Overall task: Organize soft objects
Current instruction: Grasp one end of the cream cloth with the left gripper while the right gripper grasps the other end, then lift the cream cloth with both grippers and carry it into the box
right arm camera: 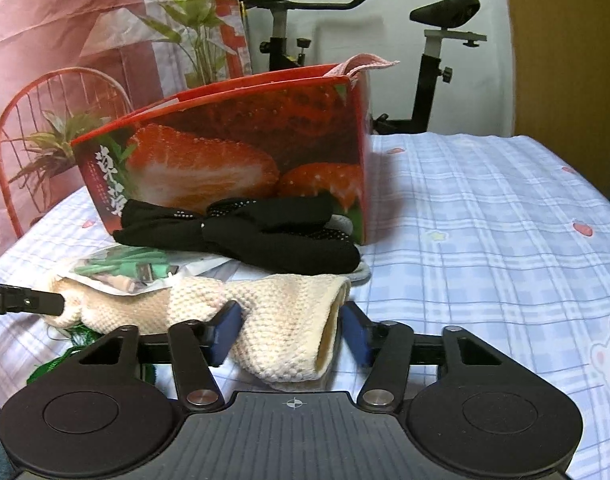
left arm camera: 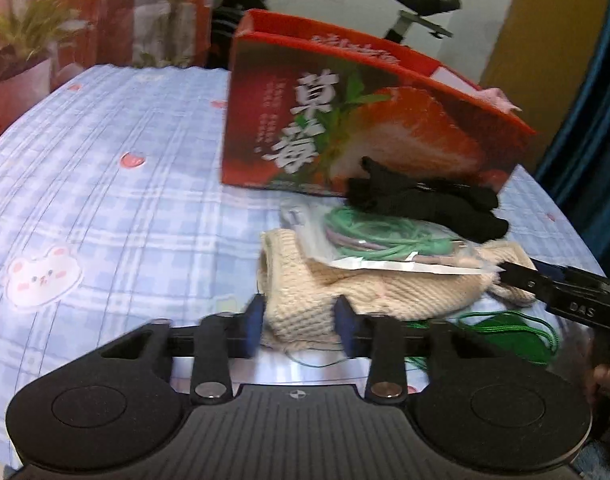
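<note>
A cream knit piece lies on the checked bedsheet in front of a red strawberry box. My left gripper is shut on the knit's near end, its blue pads pressing both sides. My right gripper is shut on the other, open cuff end. Each gripper's black finger shows in the other's view at the knit's far end: the right one's fingers, the left one's fingers. A clear bag of green cables rests on the knit. Black dotted gloves lie against the box.
A pink cloth hangs over the box's rim. Green cord lies under the knit. The bedsheet spreads wide on both sides. An exercise bike and plants stand behind the bed.
</note>
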